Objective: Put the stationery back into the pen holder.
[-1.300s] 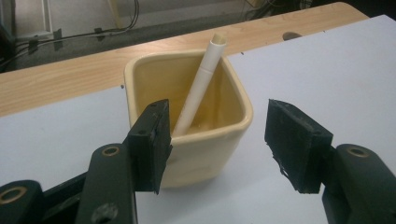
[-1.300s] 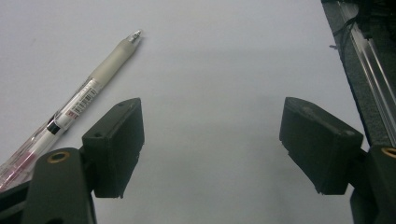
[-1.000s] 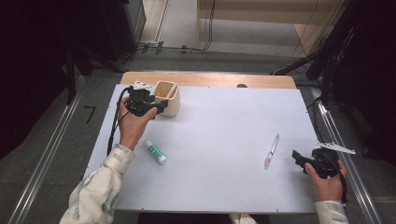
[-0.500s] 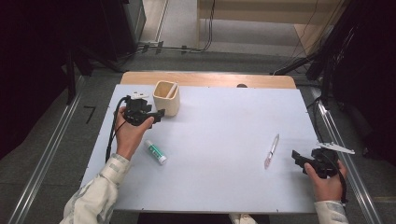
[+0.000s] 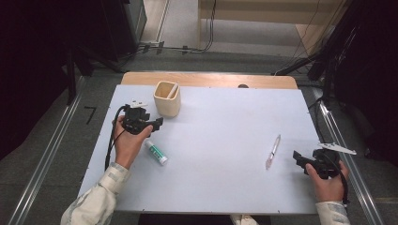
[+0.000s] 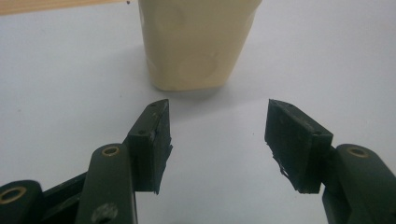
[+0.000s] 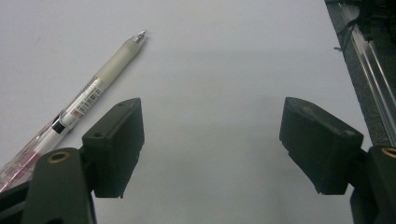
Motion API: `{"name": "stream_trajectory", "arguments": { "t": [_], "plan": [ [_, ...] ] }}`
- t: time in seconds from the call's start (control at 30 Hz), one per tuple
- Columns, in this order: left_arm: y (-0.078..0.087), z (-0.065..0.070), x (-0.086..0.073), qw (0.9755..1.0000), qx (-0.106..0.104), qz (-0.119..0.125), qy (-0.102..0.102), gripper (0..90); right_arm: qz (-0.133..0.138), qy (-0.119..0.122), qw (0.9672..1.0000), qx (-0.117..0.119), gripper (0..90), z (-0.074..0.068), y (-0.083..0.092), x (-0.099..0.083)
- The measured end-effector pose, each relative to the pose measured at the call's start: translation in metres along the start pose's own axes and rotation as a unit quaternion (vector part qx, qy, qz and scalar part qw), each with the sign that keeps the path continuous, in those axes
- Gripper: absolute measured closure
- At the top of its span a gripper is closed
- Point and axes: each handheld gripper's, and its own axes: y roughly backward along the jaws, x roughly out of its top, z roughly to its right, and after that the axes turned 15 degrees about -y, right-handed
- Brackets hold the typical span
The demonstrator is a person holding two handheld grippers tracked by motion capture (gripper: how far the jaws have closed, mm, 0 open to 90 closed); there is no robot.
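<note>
Bench [image 5: 225, 140] level, nothing obstructing. Cup [image 5: 167, 99] upright at far left, one item already standing in it; I see its wall just ahead of my L gripper [image 6: 217, 126], fingers [image 6: 152, 140] part-open, holding nothing. Risk: a forward nudge tips the cup. R gripper [image 7: 210, 144] fingers wide, empty, w/ pen [image 7: 84, 102] just beside one finger, outside the gap; closing here misses or rolls it. Tube [image 5: 156, 152] lies by L hand [image 5: 126, 143]; a sleeve could sweep it away.
</note>
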Motion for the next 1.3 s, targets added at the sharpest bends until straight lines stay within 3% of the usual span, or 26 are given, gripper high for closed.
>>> {"name": "stream_trajectory", "arguments": {
  "t": [0.77, 1.3],
  "plan": [
    [0.008, 0.015, -0.019, 0.9997, 0.008, -0.024, 0.006, 32.7, 0.001, -0.001, 1.0000, 0.001, 20.7, -0.001, 0.001, 0.000],
    [0.013, 0.023, -0.031, 0.9994, 0.009, -0.028, 0.020, 32.6, 0.001, -0.001, 1.0000, 0.003, 20.7, -0.001, 0.001, 0.000]
  ]
}}
